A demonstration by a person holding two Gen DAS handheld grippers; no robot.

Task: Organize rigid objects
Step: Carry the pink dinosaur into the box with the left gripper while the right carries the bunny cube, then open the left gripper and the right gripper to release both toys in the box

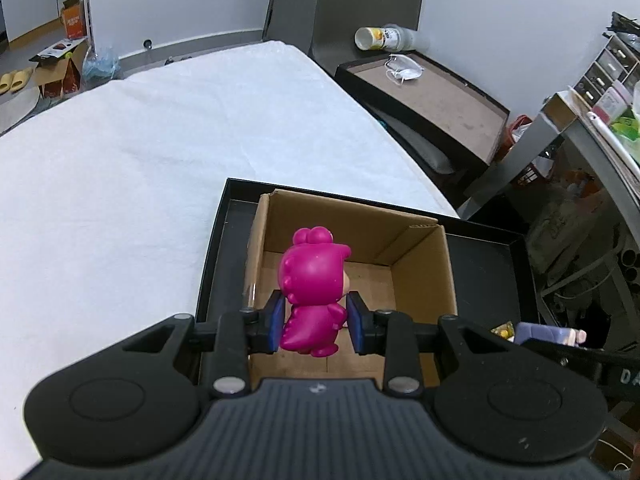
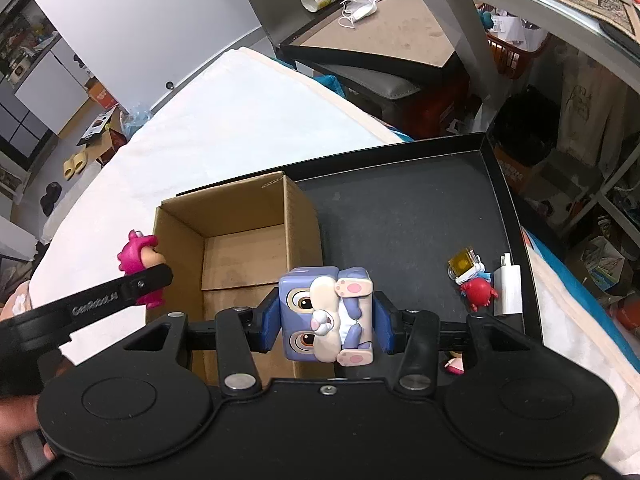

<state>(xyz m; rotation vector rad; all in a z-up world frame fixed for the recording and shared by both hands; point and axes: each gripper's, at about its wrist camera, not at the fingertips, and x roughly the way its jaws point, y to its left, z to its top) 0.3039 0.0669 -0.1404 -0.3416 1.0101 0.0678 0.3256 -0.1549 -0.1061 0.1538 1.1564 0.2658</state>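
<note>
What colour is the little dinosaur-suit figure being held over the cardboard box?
Bright magenta pink figure, clearest in the left wrist view.

Two wrist fisheyes, each close above and angled steeply down along its own fingers, facing the far edge of the black tray (image 1: 516,264); shared: cardboard box (image 1: 420,264) (image 2: 240,248), white bed (image 1: 140,160).

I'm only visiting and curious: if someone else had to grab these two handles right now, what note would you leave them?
Left gripper: jaws shut on the magenta dinosaur figurine, held above the open cardboard box.
Right gripper: jaws shut on the purple rabbit cube toy, beside the box, above the black tray.
Done: both toys picked up; the visible part of the box holds nothing yet.
Left: likely drop both in, then collect the red crab figurine and white block on the tray.
</note>
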